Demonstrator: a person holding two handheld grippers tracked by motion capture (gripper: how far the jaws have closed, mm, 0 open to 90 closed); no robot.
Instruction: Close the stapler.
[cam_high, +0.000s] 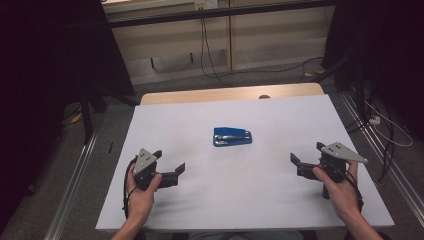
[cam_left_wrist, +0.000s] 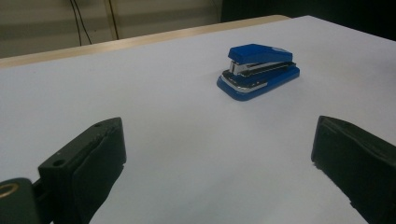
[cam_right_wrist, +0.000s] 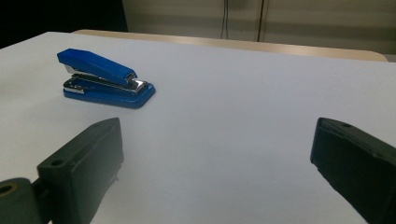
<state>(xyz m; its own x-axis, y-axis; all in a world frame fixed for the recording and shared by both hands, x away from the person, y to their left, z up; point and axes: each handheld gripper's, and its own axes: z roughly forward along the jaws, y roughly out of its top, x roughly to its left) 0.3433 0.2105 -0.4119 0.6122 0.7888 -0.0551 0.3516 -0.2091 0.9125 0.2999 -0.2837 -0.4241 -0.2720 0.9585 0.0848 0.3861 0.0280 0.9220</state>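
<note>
Jaws spread wide on both, nothing between them. Left gripper (cam_high: 171, 163) and right gripper (cam_high: 306, 156) held low over the near half of the white table (cam_high: 165, 125), well apart. Blue stapler (cam_high: 232, 136) lying flat mid-table, between and beyond both, untouched. Probably still the approach. Advice: close in with one gripper, square the jaws across the narrow body (cam_left_wrist: 258, 70), grip low near the base so the sprung top doesn't fold.

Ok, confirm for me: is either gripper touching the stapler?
No, the blue stapler lies alone mid-table, with both open grippers well short of it.
</note>
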